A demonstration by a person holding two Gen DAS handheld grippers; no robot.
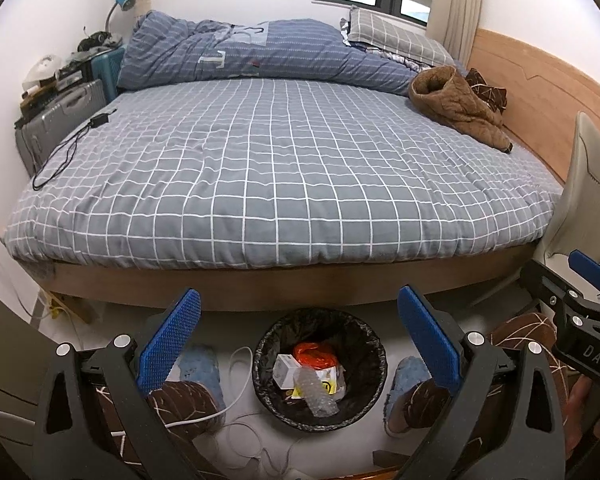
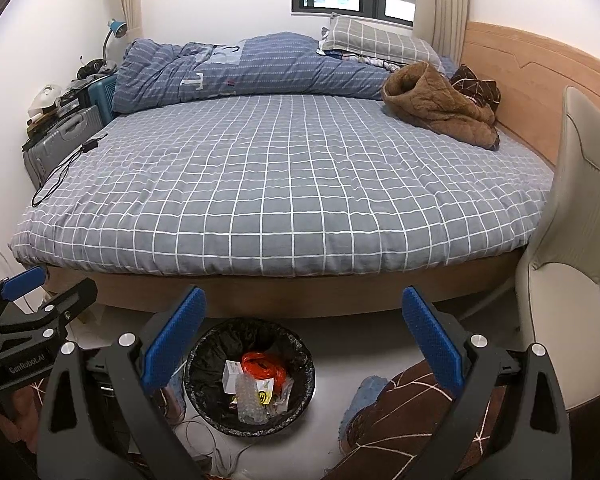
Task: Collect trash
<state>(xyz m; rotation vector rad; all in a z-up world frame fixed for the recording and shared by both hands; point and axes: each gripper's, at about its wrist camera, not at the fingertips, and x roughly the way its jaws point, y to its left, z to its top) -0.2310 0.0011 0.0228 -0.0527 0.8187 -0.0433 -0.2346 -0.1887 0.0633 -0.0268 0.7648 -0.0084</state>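
The bed (image 1: 284, 160) fills most of the room, its checked cover bare of litter as far as I can see; a folded quilt (image 1: 236, 52), a pillow (image 1: 392, 36) and a brown jacket (image 1: 456, 108) lie toward the far side. A pale chair (image 2: 572, 248) stands at the right. On the floor at the foot of the bed sits the bin (image 1: 320, 368), between the person's slippered feet, already holding an orange bag (image 1: 315, 354), a small white box (image 1: 286, 368) and a crumpled clear wrapper (image 1: 316, 396).

Both tools hover above it: the left gripper (image 1: 300, 344) and the right gripper (image 2: 300, 344) each have their jaws spread wide and hold nothing.

I'd judge the collecting nearly done, or between pieces. The next reach should start with a scan for leftovers. A black cable (image 1: 66, 148) on the bed's left edge and white cords (image 1: 240, 364) beside the bin are not trash and could snag a low sweep.
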